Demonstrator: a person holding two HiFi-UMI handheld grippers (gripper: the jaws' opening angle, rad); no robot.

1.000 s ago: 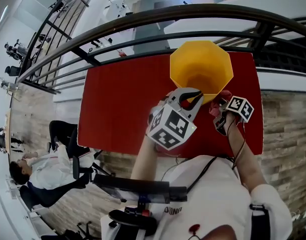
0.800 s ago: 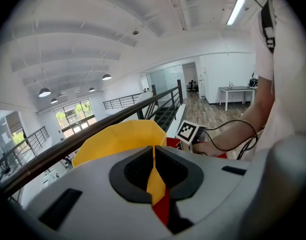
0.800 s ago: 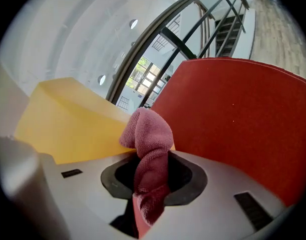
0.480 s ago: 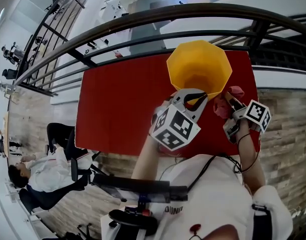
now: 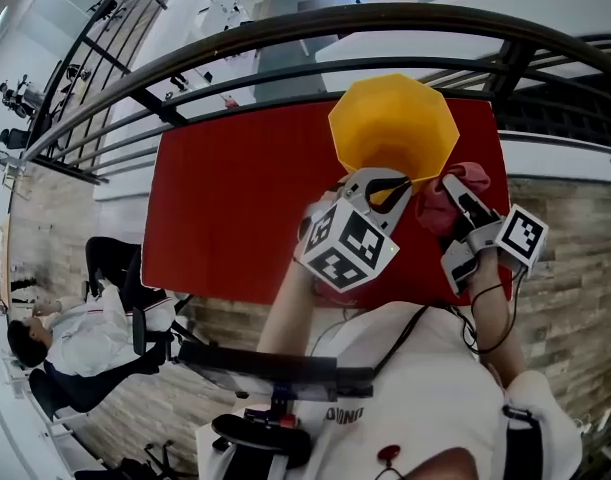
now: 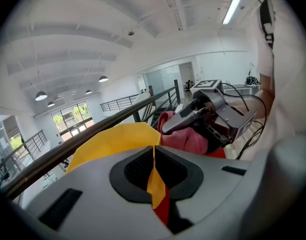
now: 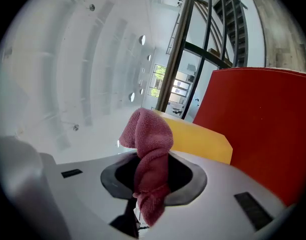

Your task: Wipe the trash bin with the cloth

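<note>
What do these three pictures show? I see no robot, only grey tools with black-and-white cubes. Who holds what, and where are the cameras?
There is no robot here. A person holds a two-jaw gripper in each hand, and the marked cubes are parts of those grippers. One picture comes from a camera on the person's head, looking steeply down. The other two come from cameras that ride on each gripper and look along its jaws.

On the red table stands a yellow bin, open at the top. The left gripper is shut on the bin's near rim: in its own view a thin yellow edge sits between the pads. The right gripper is shut on a pink cloth, which it holds just to the right of the bin.
</note>
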